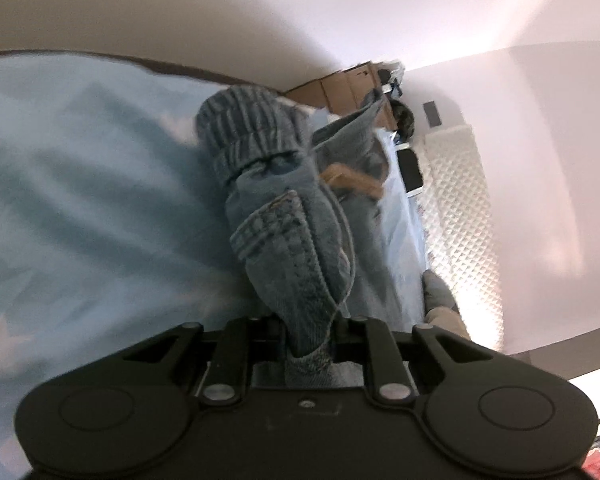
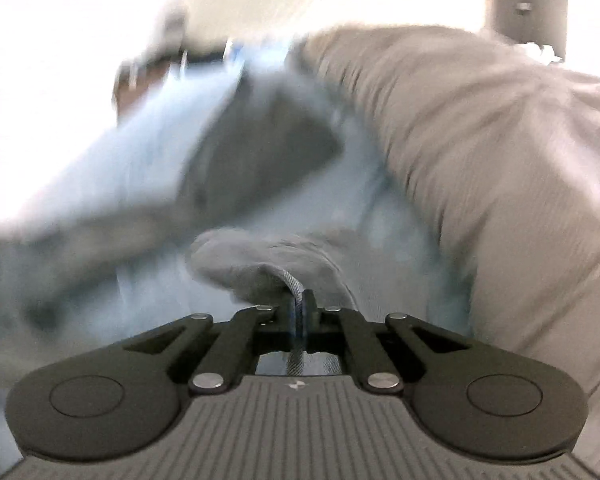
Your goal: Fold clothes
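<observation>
A blue denim garment [image 1: 284,224] with a ribbed elastic waistband and a brown inner label hangs bunched in front of my left gripper [image 1: 310,334], which is shut on its thick seamed edge. In the right wrist view the same denim garment [image 2: 260,264] is blurred; my right gripper [image 2: 300,312] is shut on a thin folded edge of it. The garment stretches over a light blue bed sheet [image 1: 80,184].
A white quilted headboard or mattress edge [image 1: 460,208] lies right of the sheet, with a phone-like dark slab [image 1: 410,172] beside it. Cardboard boxes [image 1: 340,88] stand at the far end. A person's beige sleeve [image 2: 500,160] fills the right side.
</observation>
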Demonstrator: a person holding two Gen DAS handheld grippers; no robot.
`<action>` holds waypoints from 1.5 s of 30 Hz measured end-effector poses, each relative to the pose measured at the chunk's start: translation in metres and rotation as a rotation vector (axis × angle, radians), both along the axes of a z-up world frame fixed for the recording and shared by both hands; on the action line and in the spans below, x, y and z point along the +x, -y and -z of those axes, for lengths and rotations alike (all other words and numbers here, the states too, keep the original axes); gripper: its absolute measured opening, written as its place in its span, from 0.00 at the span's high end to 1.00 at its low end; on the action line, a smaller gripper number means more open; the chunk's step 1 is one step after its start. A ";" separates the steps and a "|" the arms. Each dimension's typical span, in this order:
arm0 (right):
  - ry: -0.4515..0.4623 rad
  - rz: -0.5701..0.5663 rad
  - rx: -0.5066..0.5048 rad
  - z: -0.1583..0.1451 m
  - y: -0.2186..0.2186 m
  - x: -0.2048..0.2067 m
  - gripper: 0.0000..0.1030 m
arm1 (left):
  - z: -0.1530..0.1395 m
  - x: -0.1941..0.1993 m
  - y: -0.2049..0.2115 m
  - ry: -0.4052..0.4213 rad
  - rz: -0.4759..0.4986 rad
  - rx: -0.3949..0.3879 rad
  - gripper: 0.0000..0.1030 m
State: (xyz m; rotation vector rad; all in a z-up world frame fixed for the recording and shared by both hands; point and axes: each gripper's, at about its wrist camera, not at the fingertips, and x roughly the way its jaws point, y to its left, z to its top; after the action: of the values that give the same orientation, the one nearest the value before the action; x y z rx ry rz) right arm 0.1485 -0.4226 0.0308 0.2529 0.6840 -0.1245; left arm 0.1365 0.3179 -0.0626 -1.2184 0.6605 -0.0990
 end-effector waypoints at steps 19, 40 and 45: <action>0.236 0.301 0.272 0.042 0.084 -0.131 0.99 | 0.048 -0.029 -0.039 0.023 0.080 -0.155 0.84; 0.163 0.247 0.185 0.110 0.054 -0.122 0.48 | 0.015 -0.010 -0.038 -0.030 -0.031 0.037 0.22; 0.164 0.355 0.217 0.110 0.061 -0.119 0.66 | -0.002 0.021 -0.012 -0.070 0.020 0.222 0.84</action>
State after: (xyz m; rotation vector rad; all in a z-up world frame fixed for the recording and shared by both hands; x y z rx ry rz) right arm 0.0298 -0.4833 -0.0789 0.5866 0.4841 -0.3661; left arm 0.1576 0.3303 -0.0611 -1.0047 0.7248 0.0009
